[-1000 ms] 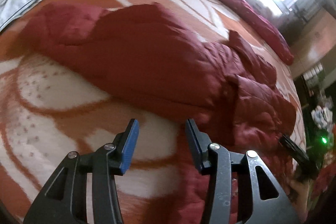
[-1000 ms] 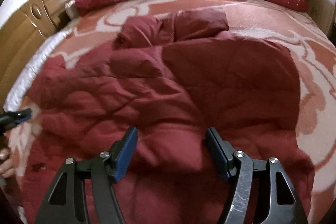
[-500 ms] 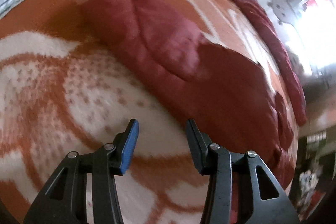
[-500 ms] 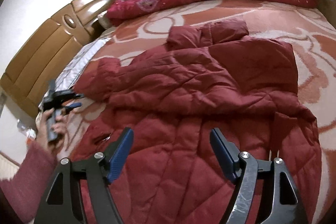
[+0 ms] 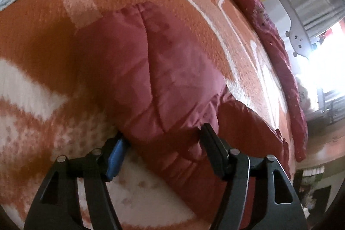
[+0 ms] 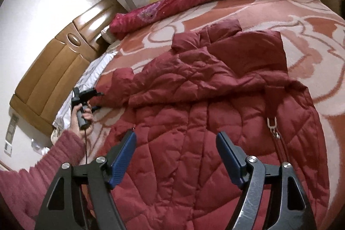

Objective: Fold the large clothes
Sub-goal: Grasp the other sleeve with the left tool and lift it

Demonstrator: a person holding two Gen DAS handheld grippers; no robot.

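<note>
One sleeve [image 5: 163, 83] sits between my left gripper's [image 5: 163, 141] just-widened jaws, not pinched yet.
It may slip out; my right gripper [image 6: 176, 156] hangs open, empty, over the coat [image 6: 215, 122].

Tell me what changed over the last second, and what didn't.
The left gripper swung along the blanket to the jacket's sleeve; its jaws have just been opening and now straddle the sleeve, not visibly clamped. The right gripper pulled back from the jacket, jaws open and empty. The jacket stayed spread out.
</note>
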